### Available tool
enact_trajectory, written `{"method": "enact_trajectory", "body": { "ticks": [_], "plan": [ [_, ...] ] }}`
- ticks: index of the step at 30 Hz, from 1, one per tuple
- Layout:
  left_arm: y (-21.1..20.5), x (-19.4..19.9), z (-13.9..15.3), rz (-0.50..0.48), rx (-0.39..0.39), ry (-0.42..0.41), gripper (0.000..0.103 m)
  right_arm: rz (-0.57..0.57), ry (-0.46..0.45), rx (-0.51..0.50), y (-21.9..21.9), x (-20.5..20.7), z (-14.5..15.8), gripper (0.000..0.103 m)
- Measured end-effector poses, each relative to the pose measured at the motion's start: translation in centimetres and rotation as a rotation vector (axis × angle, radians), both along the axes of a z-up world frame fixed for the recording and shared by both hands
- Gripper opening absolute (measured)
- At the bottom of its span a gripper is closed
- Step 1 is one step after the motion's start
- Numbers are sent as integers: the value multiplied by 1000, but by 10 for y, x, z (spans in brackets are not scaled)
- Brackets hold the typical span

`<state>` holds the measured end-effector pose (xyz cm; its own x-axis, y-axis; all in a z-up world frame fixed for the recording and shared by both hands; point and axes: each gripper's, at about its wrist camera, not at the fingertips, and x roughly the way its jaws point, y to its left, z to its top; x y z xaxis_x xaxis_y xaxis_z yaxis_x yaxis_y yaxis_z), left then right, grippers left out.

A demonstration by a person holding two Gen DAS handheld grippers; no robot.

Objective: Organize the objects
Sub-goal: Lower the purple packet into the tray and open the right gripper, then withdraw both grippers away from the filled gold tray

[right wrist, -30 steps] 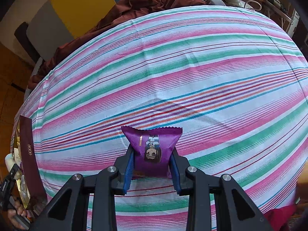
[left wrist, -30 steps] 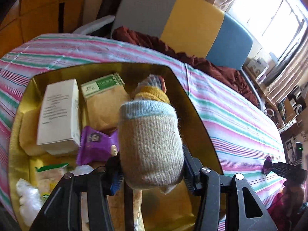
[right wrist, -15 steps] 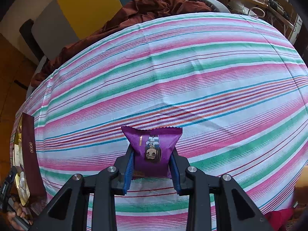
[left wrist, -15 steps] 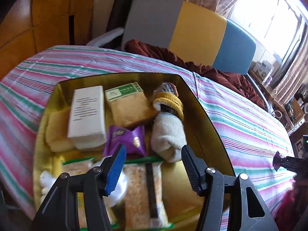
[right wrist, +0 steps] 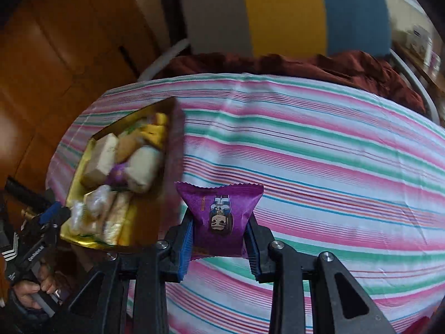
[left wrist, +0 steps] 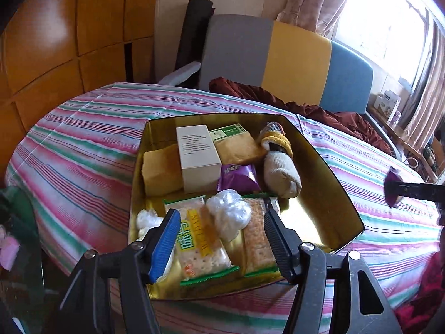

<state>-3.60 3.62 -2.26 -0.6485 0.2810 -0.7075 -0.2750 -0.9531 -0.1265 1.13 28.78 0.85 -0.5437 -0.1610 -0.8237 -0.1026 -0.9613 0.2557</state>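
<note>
A gold tin box (left wrist: 328,183) sits on the striped tablecloth, holding a white carton (left wrist: 197,156), a rolled sock (left wrist: 281,167), a purple snack packet (left wrist: 239,178), cracker packs (left wrist: 200,239) and crumpled plastic (left wrist: 229,213). My left gripper (left wrist: 219,239) hovers above the box's near end, its jaws opening with nothing between them. My right gripper (right wrist: 219,231) is shut on a second purple snack packet (right wrist: 219,214), held above the cloth just right of the gold box (right wrist: 83,183). The left view shows that packet (left wrist: 393,183) at the far right.
The striped tablecloth (right wrist: 319,150) stretches right of the box. A grey, yellow and blue chair back (left wrist: 286,58) with a dark red cloth (left wrist: 278,97) stands behind the table. Wooden panels (left wrist: 55,27) rise at left. A hand (right wrist: 30,292) holds the left gripper's handle.
My left gripper let go of the sock, which now lies in the box, and drew back with its jaws widening. My right gripper swung left toward the box, carrying the purple packet.
</note>
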Motion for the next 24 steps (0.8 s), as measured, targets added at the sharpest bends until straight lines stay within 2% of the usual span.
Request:
{"method": "enact_trajectory", "body": {
  "ticks": [4, 8, 16, 19, 24],
  "plan": [
    [-9, 5, 2, 9, 5, 9, 66, 164, 17, 37, -76, -22, 3, 33],
    [-16, 6, 1, 20, 11, 2, 66, 235, -40, 105, -121, -42, -19, 33],
    [-20, 6, 0, 32, 7, 6, 69, 234, -142, 118, -141, -64, -65, 34],
    [-20, 5, -2, 38, -2, 7, 70, 214, -150, 99, -138, -65, -71, 42],
    [-19, 9, 0, 46, -19, 21, 74, 185, -124, 69, -131, -56, -68, 46]
  ]
}}
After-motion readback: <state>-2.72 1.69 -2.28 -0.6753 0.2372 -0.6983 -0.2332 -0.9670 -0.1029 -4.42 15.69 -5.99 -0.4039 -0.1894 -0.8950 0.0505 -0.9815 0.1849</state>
